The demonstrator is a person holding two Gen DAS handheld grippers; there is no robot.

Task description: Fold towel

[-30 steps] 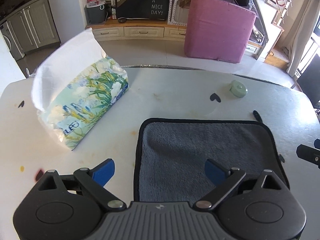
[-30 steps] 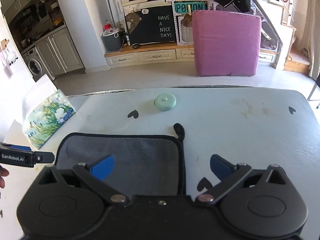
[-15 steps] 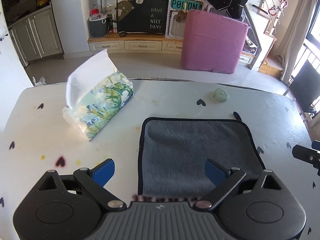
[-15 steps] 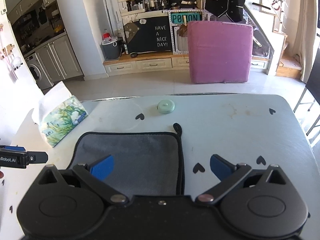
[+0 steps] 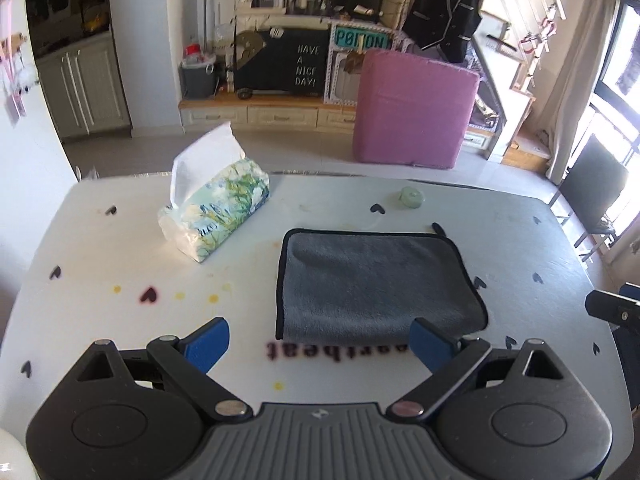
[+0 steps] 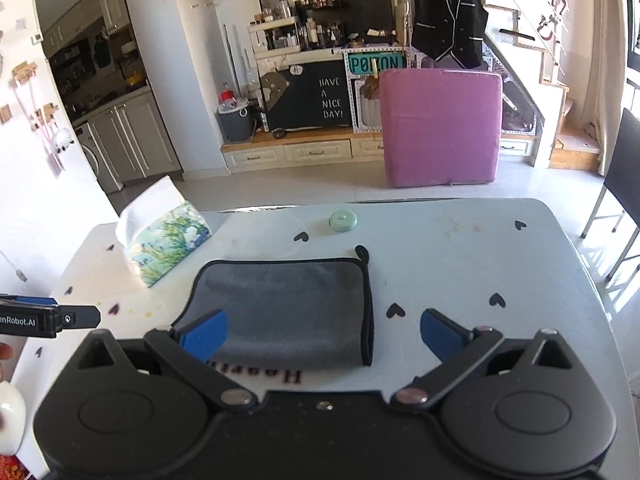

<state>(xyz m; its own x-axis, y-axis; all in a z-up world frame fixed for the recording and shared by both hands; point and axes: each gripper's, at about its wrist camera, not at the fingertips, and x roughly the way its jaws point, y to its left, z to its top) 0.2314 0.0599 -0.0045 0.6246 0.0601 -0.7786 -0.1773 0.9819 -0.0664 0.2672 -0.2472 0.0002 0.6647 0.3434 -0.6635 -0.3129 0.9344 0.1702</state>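
Observation:
A grey towel with black trim [image 5: 376, 284] lies folded flat on the white table [image 5: 120, 264]; it also shows in the right wrist view [image 6: 288, 304]. My left gripper [image 5: 320, 346] is open and empty, held above the table just short of the towel's near edge. My right gripper [image 6: 322, 334] is open and empty, above the towel's near right corner. The tip of the right gripper [image 5: 612, 310] shows at the right edge of the left wrist view, and the left gripper [image 6: 48, 320] shows at the left edge of the right wrist view.
A floral tissue pack [image 5: 216, 210] lies at the table's back left, also in the right wrist view [image 6: 164, 240]. A small green round lid [image 5: 412, 197] sits behind the towel. A dark chair [image 5: 592, 200] stands off the table's right side. A pink cushion [image 6: 440, 124] stands on the floor beyond.
Both grippers have pulled back and up from the towel, so more of the table shows. The towel lies still. Both stay open.

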